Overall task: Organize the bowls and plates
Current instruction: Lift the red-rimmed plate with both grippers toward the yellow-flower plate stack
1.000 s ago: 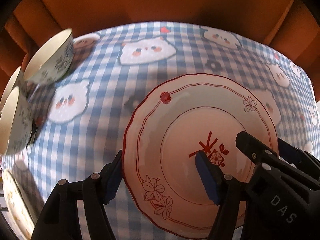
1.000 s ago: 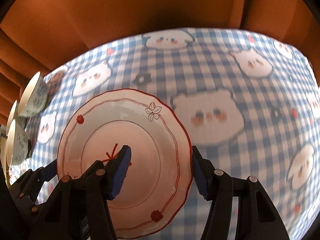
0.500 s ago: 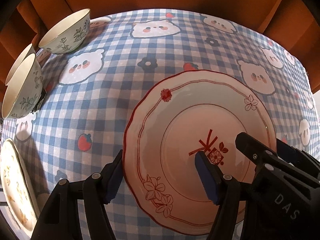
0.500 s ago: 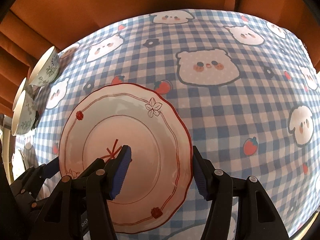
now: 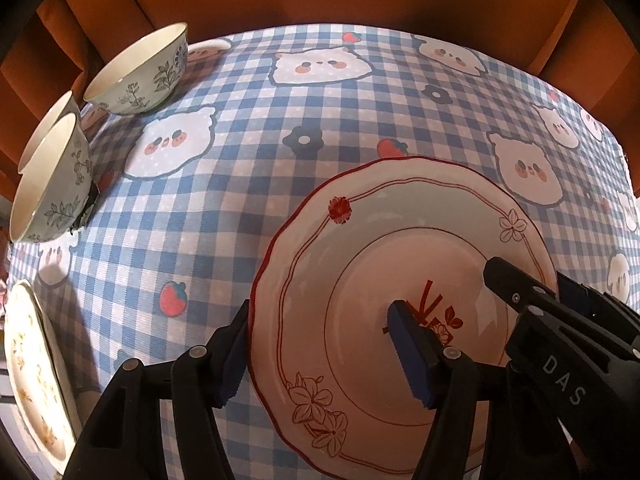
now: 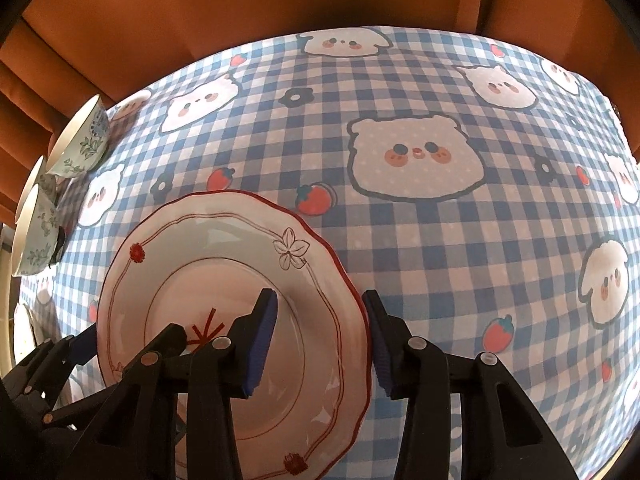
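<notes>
Ceramic red-rimmed plate (image 5: 400,264), lifted above gingham tablecloth (image 5: 240,184); left gripper (image 5: 324,354) and right gripper (image 6: 318,336) each pinch opposite rims. Risk: uneven pull slips glazed rim, dropping it near floral bowls (image 5: 136,72).

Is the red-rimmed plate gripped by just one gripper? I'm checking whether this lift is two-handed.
No: the left gripper straddles one edge of the red-rimmed plate, and the right gripper straddles the opposite edge.
</notes>
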Action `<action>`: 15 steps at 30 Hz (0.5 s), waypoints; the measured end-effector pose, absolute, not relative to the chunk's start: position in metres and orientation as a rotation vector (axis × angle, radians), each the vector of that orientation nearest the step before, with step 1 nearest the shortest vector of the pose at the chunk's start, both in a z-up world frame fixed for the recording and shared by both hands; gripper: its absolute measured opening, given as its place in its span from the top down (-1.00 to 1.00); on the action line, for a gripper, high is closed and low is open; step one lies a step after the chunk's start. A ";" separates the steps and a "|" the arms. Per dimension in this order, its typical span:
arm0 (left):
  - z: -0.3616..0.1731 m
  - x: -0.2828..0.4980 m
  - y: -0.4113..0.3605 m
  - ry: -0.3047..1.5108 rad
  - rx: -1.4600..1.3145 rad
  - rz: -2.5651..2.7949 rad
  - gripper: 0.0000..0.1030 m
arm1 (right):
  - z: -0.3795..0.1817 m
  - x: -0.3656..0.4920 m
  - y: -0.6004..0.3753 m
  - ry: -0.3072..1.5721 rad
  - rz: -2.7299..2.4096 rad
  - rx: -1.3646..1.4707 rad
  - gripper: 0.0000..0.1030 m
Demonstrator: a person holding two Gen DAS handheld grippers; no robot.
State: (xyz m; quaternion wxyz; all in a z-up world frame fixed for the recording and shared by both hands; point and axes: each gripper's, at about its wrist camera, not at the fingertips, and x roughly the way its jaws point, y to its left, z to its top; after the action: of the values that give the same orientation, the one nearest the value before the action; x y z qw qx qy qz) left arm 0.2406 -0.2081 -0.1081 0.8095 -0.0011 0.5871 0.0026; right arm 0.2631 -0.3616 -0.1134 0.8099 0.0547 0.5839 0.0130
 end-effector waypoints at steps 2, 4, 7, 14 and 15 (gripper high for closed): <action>-0.107 0.239 -0.208 1.249 0.004 0.002 -0.30 | -0.113 0.264 -0.360 1.254 0.028 0.103 0.08; -0.104 0.236 -0.207 1.239 0.005 0.003 -0.30 | -0.112 0.264 -0.359 1.253 0.030 0.092 0.08; -0.098 0.231 -0.204 1.231 -0.002 -0.003 -0.30 | -0.107 0.262 -0.357 1.240 0.030 0.074 0.08; -0.079 0.217 -0.192 1.200 -0.013 -0.023 -0.30 | -0.085 0.247 -0.347 1.199 0.023 0.064 0.08; -0.077 0.214 -0.189 1.194 -0.015 -0.026 -0.30 | -0.082 0.245 -0.345 1.193 0.022 0.063 0.08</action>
State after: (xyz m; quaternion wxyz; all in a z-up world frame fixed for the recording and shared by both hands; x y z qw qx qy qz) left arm 0.2144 -0.1894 -0.0768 0.8268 -0.0069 0.5623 -0.0121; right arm 0.2451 -0.3450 -0.0819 0.8267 0.0294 0.5618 0.0102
